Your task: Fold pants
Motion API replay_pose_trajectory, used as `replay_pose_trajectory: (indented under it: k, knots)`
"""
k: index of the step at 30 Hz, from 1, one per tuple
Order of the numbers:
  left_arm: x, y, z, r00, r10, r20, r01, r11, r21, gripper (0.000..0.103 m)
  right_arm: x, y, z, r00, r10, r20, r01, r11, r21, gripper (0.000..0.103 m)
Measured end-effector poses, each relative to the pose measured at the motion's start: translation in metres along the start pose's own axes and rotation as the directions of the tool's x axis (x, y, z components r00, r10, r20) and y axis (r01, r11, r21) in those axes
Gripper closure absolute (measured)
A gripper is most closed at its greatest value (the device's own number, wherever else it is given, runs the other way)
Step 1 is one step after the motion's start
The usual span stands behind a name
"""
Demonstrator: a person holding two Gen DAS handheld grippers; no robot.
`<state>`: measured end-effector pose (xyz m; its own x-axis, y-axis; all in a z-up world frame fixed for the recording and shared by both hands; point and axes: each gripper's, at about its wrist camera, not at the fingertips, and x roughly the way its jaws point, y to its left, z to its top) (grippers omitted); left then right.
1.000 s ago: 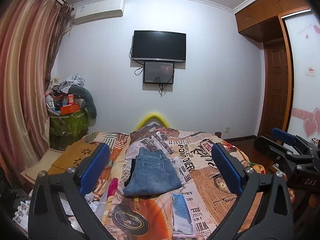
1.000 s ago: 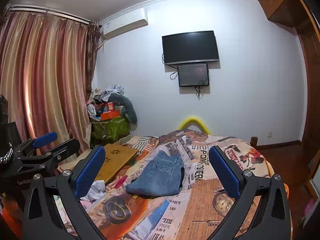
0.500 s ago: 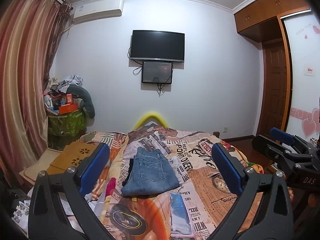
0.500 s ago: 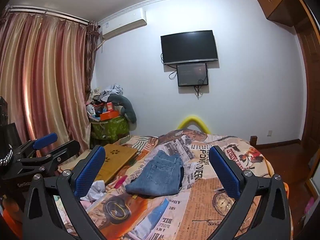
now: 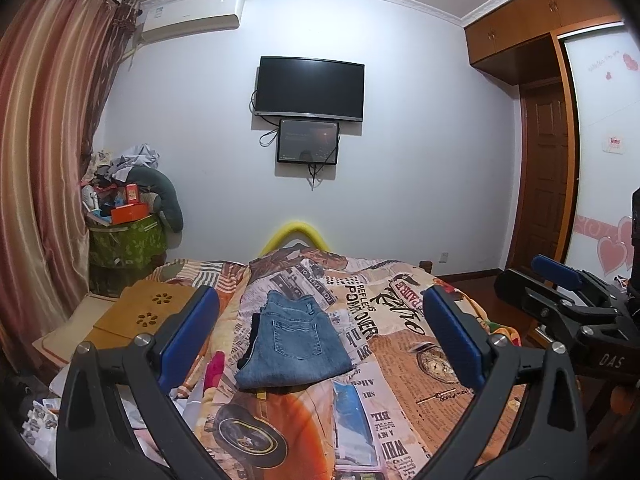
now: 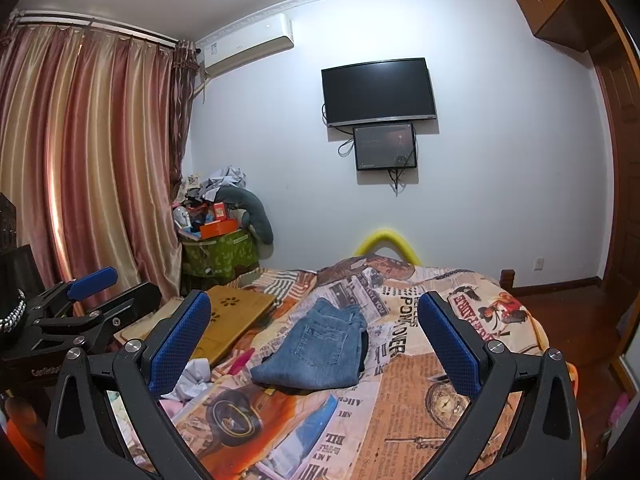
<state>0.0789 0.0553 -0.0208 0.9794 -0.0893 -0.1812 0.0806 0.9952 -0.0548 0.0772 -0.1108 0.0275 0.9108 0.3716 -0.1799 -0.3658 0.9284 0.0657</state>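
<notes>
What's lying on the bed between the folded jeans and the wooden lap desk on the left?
In the right wrist view, a pink item lies on the printed bedspread between the folded jeans and the wooden lap desk; crumpled light cloth sits nearer the camera.

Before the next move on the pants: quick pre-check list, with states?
1. Left gripper open, nothing held: ok.
2. Right gripper open, nothing held: ok.
3. Jeans folded into a compact stack, flat on the bedspread: ok.
4. Both grippers apart from the jeans, no contact: ok.
5. Dark fabric showing at the jeans' left edge, whether lining or a separate garment: cannot tell.
6. Wooden lap tray beside the jeans, not touching them: ok.
</notes>
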Motion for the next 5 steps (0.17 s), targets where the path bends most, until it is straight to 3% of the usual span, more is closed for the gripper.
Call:
replay_pose_trajectory:
  k: [5]
  knots:
    - [0.0013,0.0034,-0.0020,1.000,0.004,-0.005,-0.004,1.000,-0.005,0.000,0.0014,0.0014,-0.0010,1.000,-0.001,-0.008,0.001,1.000,0.002,0.000]
